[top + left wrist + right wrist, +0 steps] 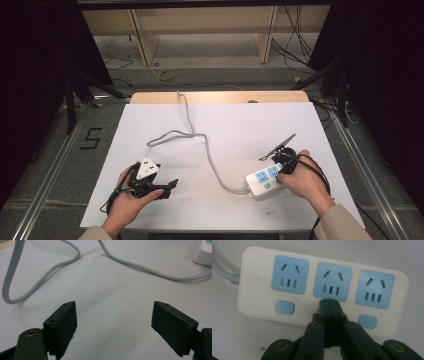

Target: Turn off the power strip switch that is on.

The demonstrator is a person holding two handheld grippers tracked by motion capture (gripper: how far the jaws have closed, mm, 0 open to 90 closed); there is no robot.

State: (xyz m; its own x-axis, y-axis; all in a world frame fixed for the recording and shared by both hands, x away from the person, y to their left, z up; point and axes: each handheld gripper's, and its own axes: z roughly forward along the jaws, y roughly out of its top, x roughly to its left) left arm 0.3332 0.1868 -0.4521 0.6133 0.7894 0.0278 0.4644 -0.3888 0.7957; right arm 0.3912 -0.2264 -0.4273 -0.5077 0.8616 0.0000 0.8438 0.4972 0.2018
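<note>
Pressing closed right gripper (329,301) on power strip (257,307) near edge.

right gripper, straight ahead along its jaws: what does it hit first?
The power strip. The shut right gripper points at its middle switch, hidden behind the tips; whether it already touches is unclear.

Both grippers, the left gripper (150,184) and the right gripper (285,159), are black with brass-ringed screws on flat-padded jaws, trailing black cables, the left topped by a grey three-cornered plate, while beige sleeves (340,222) cover the forearms.
</note>
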